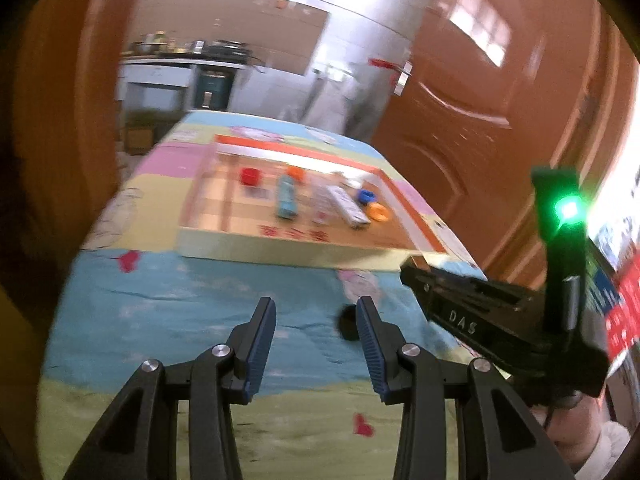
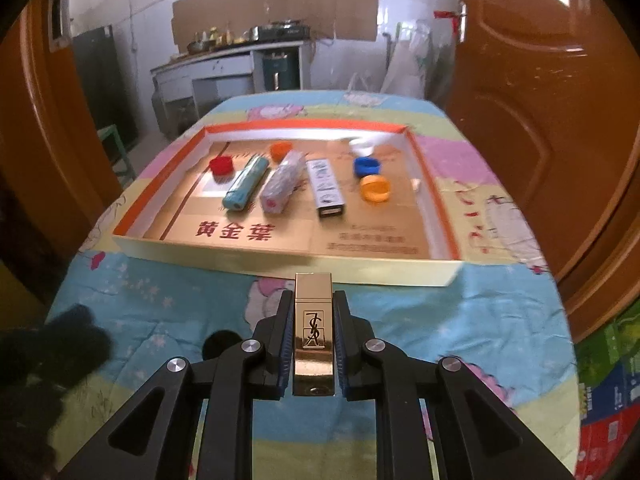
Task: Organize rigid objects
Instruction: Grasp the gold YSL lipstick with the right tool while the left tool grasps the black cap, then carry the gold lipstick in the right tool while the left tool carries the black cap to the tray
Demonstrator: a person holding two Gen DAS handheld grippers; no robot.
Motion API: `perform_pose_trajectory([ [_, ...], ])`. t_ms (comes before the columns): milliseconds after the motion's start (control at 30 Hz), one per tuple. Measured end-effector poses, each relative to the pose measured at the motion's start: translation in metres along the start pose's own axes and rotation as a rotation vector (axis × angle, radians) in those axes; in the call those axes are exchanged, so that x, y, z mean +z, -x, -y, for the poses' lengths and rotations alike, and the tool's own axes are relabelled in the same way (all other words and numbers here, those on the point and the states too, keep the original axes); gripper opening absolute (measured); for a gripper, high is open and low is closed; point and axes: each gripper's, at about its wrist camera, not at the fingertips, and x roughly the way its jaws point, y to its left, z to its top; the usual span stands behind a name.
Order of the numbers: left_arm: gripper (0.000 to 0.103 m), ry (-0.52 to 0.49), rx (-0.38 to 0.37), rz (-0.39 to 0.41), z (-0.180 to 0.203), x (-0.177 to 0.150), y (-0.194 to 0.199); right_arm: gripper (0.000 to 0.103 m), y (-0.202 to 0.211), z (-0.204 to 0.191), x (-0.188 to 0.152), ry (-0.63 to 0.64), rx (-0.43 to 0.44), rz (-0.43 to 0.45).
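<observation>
Gripping one gold lipstick case between its pads, the right gripper sits at the bottom centre of its own view, jaws closed tight on the case's two long sides, its far end poking out just short of the tray's near wall. The shallow cardboard tray fills the middle of the frame on a patterned cloth. Inside it I count four caps: one red cap at the left, one small orange cap toward the back, one blue cap and one larger orange cap just beside it on the right. Three long items lie side by side between them: one light-blue tube, one clear wrapped tube and one silver box. In the other view the left gripper hovers at lower centre over the cloth, jaws standing apart with nothing between them. One dark round thing lies just behind its right finger; I cannot tell what it is.
</observation>
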Motion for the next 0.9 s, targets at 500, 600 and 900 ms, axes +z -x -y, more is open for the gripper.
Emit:
perform_pose_trajectory([
  [500,0.042,-0.112,0.078,-0.126,0.042,-0.006,-0.065,0.018,0.028,0.051,-0.016,-0.104,0.013,0.074],
  [600,0.042,-0.124,0.121,-0.142,0.044,-0.003,-0.074,0.018,0.028,0.056,-0.016,-0.115,0.026,0.078],
  [900,0.03,-0.148,0.204,-0.176,0.049,-0.006,-0.084,0.018,0.024,0.065,-0.02,-0.143,0.061,0.075],
])
